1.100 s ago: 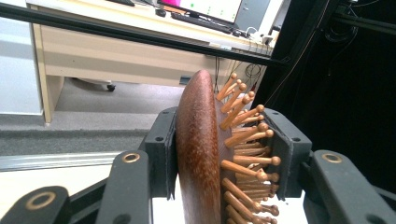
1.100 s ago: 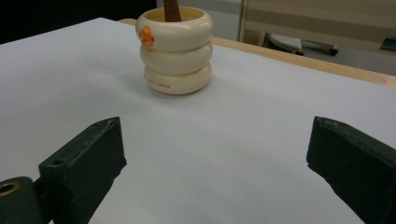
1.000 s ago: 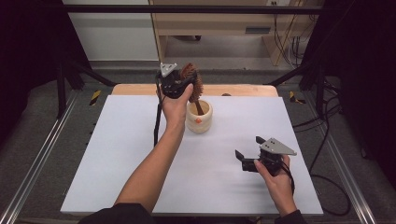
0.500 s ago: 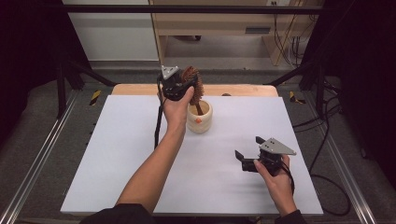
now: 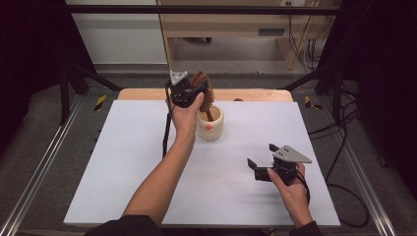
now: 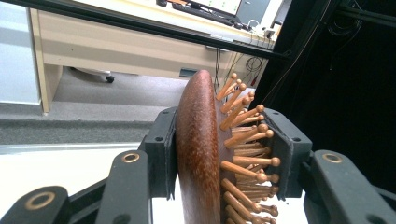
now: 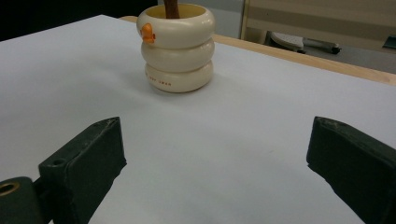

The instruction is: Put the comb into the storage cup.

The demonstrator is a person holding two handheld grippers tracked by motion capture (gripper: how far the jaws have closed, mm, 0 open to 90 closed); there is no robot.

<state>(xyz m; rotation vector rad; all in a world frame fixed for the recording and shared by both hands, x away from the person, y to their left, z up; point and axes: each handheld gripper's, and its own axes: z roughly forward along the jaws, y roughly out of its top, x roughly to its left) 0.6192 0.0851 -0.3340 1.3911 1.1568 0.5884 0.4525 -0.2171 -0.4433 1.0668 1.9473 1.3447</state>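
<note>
The left tongs [image 5: 193, 91] are clenched on the wooden hairbrush [image 6: 205, 154], its handle already inside the cream ringed cup [image 5: 210, 125] at the bench's [image 5: 123, 162] twelve o'clock; only letting go remains. The right tongs [image 5: 263, 162] rest released at four o'clock.

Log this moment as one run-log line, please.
left gripper: shut on wooden hairbrush | brush handle in cream cup | right gripper: open, holds nothing, above white table
</note>
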